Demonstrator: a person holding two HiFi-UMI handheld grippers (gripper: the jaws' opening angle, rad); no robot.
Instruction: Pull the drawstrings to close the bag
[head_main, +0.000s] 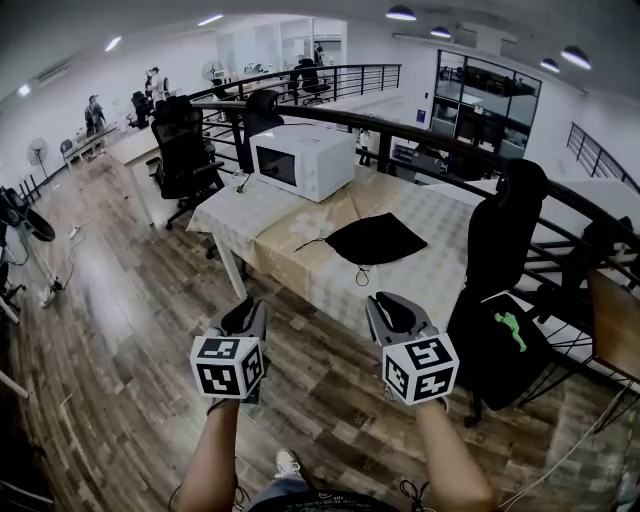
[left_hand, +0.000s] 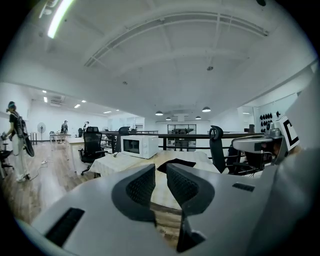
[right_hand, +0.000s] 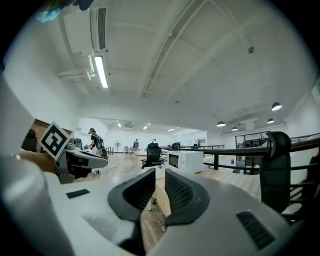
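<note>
The black bag (head_main: 376, 238) is too small to show its opening.

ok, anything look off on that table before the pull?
Nothing spilled or damaged. The black fabric drawstring bag lies flat on the patterned-cloth table, its black cords trailing loose left and toward the near edge. The white microwave stands upright.

The left gripper (head_main: 245, 316) and right gripper (head_main: 391, 311) are side by side above the floor (head_main: 130, 330). A table (head_main: 300, 268) stands just ahead of them. A bag (head_main: 375, 238) lies on it, ahead and between the two. Its drawstring (head_main: 360, 274) trails toward the near edge. A microwave (head_main: 300, 160) stands on the table beyond the bag, to the left. An office chair (head_main: 505, 260) stands right of the right gripper.
</note>
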